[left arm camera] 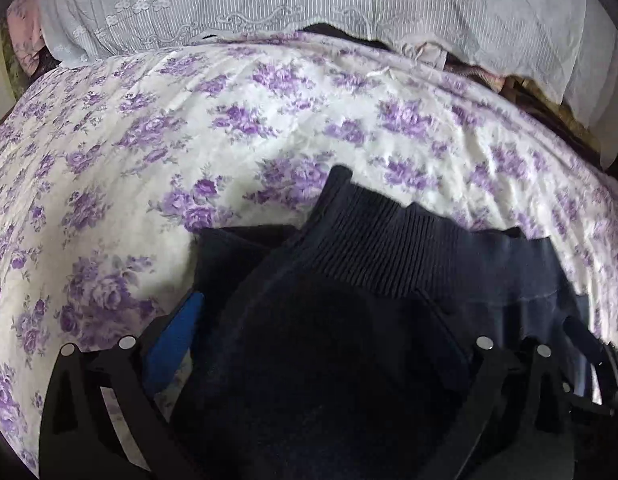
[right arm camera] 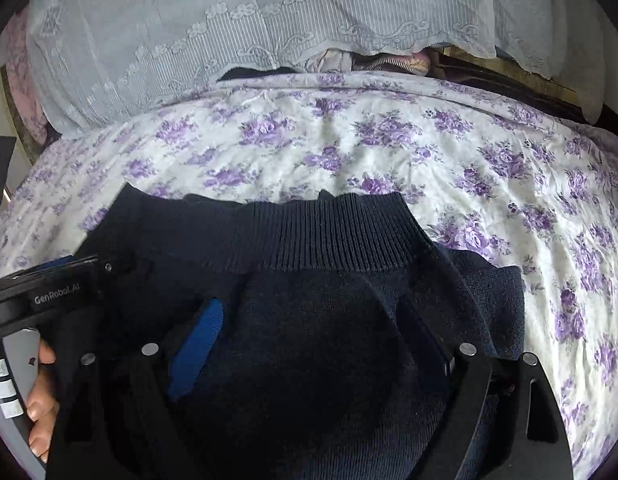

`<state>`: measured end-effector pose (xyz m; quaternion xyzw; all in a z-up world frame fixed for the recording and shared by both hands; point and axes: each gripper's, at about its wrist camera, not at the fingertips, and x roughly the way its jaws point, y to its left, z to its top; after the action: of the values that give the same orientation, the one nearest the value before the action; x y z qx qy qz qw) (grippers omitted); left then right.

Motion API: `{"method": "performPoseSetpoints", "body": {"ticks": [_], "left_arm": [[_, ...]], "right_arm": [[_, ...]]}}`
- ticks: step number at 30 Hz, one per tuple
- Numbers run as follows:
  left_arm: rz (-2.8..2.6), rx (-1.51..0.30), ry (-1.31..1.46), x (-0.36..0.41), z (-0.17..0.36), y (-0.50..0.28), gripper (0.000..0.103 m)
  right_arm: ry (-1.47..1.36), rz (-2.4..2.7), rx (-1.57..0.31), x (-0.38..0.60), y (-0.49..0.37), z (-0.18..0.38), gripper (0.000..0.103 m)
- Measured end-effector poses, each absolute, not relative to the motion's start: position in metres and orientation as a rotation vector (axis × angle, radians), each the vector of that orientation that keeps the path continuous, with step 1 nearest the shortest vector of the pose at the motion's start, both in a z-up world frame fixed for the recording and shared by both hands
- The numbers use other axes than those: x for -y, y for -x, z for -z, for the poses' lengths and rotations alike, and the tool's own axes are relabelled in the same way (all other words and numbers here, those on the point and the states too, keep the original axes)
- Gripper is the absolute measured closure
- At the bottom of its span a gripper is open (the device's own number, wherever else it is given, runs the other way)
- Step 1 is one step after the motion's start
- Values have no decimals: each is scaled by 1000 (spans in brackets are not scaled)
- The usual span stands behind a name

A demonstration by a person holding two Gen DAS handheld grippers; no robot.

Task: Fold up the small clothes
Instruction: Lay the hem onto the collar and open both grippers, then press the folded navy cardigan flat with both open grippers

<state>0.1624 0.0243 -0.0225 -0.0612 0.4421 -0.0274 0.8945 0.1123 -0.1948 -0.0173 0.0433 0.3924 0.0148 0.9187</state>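
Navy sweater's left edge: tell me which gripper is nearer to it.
Left. The left gripper is at the navy sweater's left side, one finger just beyond that edge. The right gripper is over the sweater's middle and right side, farther from it.

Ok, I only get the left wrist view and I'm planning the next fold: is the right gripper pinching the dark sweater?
Observer: No. The right gripper stands wide open over the dark sweater, and its blue pad lies bare against the knit.
Operator: How does the ribbed band lie on that side?
Observer: The ribbed band runs straight across ahead of that gripper, and its right end rests on the floral sheet.
Operator: Anything beside my own gripper?
Observer: A hand wraps the handle of your left gripper, at the sweater's left edge.
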Motion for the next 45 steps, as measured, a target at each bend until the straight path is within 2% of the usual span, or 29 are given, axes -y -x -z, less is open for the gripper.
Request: {"method": "performPoseSetpoints", "body": {"ticks": [2, 4, 7, 9, 11, 18, 22, 25, 29, 33, 34, 36, 37, 40, 45], "left_arm": [[86, -873, 159, -28, 8, -156, 5], [104, -882, 153, -27, 6, -154, 5], [99, -975, 93, -17, 30, -160, 5], [76, -988, 40, -12, 49, -160, 4], [63, -960, 18, -11, 47, -153, 4], [67, -870, 83, -31, 16, -95, 5], [67, -930, 51, -32, 39, -70, 4], [45, -946, 4, -29, 56, -70, 4], [46, -933, 31, -34, 51, -67, 4], [53, -841, 33, -31, 30, -57, 4], [55, -828, 33, -31, 27, -57, 4], [46, -833, 22, -29, 27, -63, 4], [35, -851, 15, -28, 31, -67, 4], [27, -926, 25, -29, 51, -79, 4], [33, -917, 57, -34, 50, -76, 4]], "right_arm": [[-114, -41, -772, 198, -101, 6, 14], [-149, -70, -759, 201, -91, 0, 20], [-171, -75, -775, 204, -81, 6, 57], [-150, -61, -810, 205, -79, 19, 68], [-124, -54, -809, 204, -75, 31, 70], [-209, -42, -724, 222, -28, 12, 70], [-272, -13, -724, 242, -13, 14, 69], [-311, -13, -813, 251, -23, 34, 68], [-307, -18, -804, 248, -23, 36, 66], [-361, -31, -748, 256, -16, 23, 66], [-364, -27, -725, 258, -13, 18, 65], [-369, -12, -698, 263, -12, 14, 53], [-371, -1, -703, 265, -13, 15, 50], [-393, 7, -760, 270, -24, 29, 49], [-337, 17, -748, 262, -23, 29, 45]]}}
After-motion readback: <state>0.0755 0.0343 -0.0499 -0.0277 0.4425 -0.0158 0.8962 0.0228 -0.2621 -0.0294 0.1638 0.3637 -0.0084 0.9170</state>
